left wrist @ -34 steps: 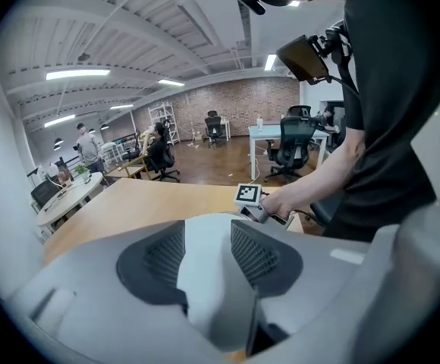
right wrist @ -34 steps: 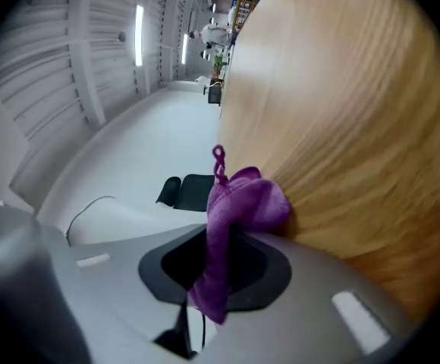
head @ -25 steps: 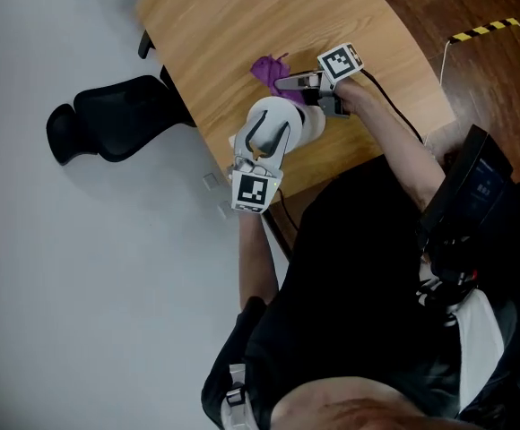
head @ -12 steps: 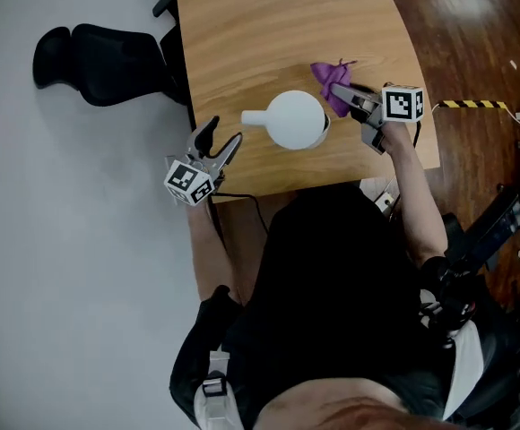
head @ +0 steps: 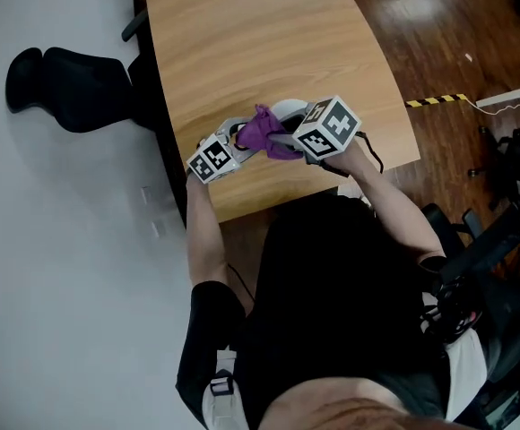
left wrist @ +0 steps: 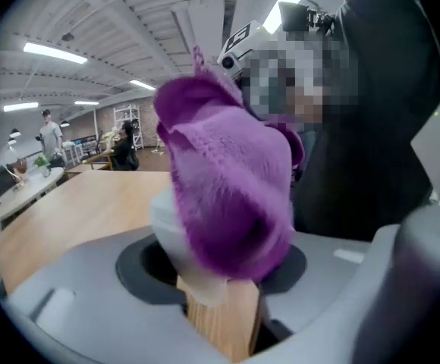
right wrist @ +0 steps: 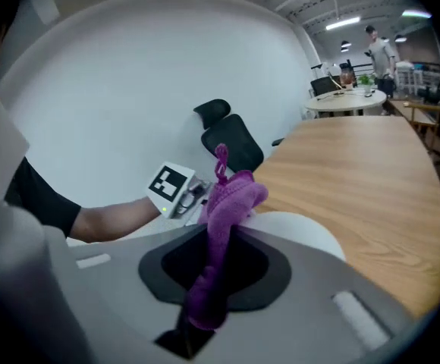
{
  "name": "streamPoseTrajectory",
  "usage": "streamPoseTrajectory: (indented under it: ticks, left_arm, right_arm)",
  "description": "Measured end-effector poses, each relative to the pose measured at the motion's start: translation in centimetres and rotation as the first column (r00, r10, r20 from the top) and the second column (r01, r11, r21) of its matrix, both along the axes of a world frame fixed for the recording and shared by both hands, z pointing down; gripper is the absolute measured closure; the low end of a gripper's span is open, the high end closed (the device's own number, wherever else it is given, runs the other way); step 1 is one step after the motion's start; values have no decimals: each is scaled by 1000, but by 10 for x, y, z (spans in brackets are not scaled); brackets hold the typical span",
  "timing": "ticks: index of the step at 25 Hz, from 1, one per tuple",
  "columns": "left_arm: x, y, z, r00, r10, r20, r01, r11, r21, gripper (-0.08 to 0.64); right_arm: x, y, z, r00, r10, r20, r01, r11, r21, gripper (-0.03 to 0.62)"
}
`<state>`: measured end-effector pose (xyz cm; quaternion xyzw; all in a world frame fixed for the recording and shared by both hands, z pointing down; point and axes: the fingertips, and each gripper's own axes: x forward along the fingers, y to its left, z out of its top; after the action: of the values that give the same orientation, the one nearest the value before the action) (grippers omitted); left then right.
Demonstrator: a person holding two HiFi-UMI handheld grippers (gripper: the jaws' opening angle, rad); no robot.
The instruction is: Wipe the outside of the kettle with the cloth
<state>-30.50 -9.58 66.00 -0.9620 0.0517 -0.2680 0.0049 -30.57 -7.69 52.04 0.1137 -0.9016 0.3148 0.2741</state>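
Note:
The white kettle (head: 288, 109) stands near the table's front edge, mostly hidden under the purple cloth (head: 262, 133) and both grippers. My right gripper (head: 282, 141) is shut on the cloth (right wrist: 220, 218), which drapes over the kettle's rounded top (right wrist: 300, 230). My left gripper (head: 238, 138) reaches in from the left. Its jaws are closing around a white part of the kettle (left wrist: 173, 241), apparently the handle, with the pads still clear of it. The cloth (left wrist: 227, 180) fills the left gripper view just beyond those jaws.
The wooden table (head: 242, 43) stretches away behind the kettle. A black office chair (head: 72, 88) stands on the grey floor at the table's left. Yellow-black tape (head: 435, 101) marks the dark wooden floor to the right. People sit at far tables (right wrist: 356, 82).
My left gripper came back from the table's left edge to the kettle. My right gripper rose and carried the cloth from the kettle's right side onto its top.

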Motion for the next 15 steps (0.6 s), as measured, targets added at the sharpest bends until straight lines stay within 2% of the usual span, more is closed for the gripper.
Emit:
streamPoseTrajectory:
  ticks: [1,4,6,8,10,11,12,14,15]
  left_arm:
    - [0,2,-2,1000,6,15,-6,1000,14,462]
    - [0,6,-1,999,-20,34,19,999,49,510]
    - [16,20,0,997,-75,29,73,995,65,508]
    - [36,39,-2,990,-137,19,136,988,79,508]
    - [56,54,-7,982,-189,-9,189,977,98,508]
    - [64,63,-6,980,-198,-33,200,975,93,509]
    - [69,75,-2,980,-190,-55,194,978,72,496]
    - [77,92,10,987,-142,-69,144,989,23,327]
    - [79,93,12,991,-116,-64,117,993,9,351]
  right_arm:
    - [15,-8,2,999,34,-8,-35,999,-10,534]
    - [59,-32,4,984,175,40,-171,981,-97,534]
    - [104,-37,2,959,279,46,-273,956,-104,534]
    - [159,-34,0,925,379,9,-378,925,-36,534]
    - [213,-28,1,892,453,3,-452,889,75,534]
    - [231,-18,9,879,475,40,-477,874,90,534]
    - [242,-3,24,865,491,99,-498,865,58,534]
    - [242,26,59,822,514,246,-512,856,-78,534]
    - [236,33,70,790,531,308,-512,847,-148,534]
